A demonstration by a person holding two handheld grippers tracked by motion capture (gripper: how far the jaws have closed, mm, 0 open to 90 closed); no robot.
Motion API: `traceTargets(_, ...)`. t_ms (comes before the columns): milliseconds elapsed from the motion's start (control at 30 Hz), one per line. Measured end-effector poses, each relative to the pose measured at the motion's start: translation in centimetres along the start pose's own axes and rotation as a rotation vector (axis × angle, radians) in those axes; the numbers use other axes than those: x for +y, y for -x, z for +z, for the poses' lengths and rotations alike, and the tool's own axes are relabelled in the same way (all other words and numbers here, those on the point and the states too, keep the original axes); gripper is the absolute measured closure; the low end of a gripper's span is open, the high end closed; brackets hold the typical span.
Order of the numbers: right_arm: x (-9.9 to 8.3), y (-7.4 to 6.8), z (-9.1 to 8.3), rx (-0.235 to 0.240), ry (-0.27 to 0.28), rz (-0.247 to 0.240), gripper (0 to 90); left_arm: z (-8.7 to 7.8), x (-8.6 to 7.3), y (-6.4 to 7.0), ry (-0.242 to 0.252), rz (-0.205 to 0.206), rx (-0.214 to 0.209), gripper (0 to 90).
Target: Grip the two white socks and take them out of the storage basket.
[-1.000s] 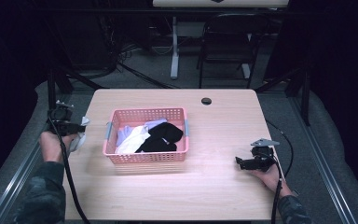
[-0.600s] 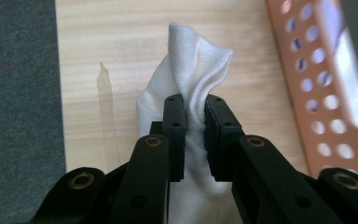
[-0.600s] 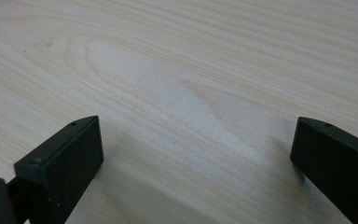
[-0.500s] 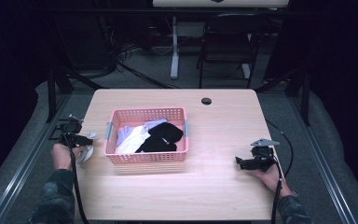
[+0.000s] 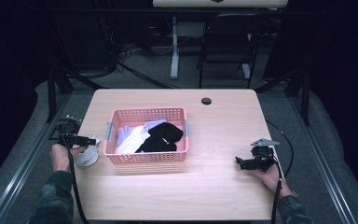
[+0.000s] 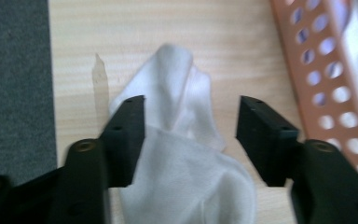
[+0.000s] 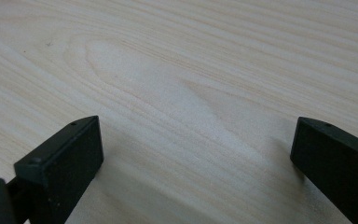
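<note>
The left gripper [image 6: 191,135] has its jaws apart around a white cloth [image 6: 182,158] on the bench [image 5: 223,140], beside the pink basket [image 5: 144,156]. The right gripper [image 7: 196,154] has its jaws wide apart over bare wood.

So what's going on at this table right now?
A person is working with a gripper in each hand. The left gripper is over a white cloth lying on the table beside a pink basket of clothes; its jaws are open on either side of the cloth, not closed on it. The right gripper rests open on bare wood, away from the basket.
</note>
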State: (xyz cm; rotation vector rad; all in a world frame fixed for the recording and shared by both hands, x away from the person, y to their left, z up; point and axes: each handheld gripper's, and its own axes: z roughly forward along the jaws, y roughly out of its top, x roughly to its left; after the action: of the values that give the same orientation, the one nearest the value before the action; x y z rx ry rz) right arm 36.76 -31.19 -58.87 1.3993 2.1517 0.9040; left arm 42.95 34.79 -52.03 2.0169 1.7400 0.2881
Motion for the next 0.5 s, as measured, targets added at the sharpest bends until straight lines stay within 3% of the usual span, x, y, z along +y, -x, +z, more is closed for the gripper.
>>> traceTargets(200, 0.0, 0.0, 0.0, 0.000, 0.000, 0.000, 1.5, -3.2, 1.7, 1.8, 0.087, 0.061, -0.009, 24.7)
traceTargets(500, 0.0, 0.0, 0.0, -0.001, -0.001, 0.001, 1.5, -5.2, 4.6, 7.2, 0.146, 0.201, -0.052, 15.0)
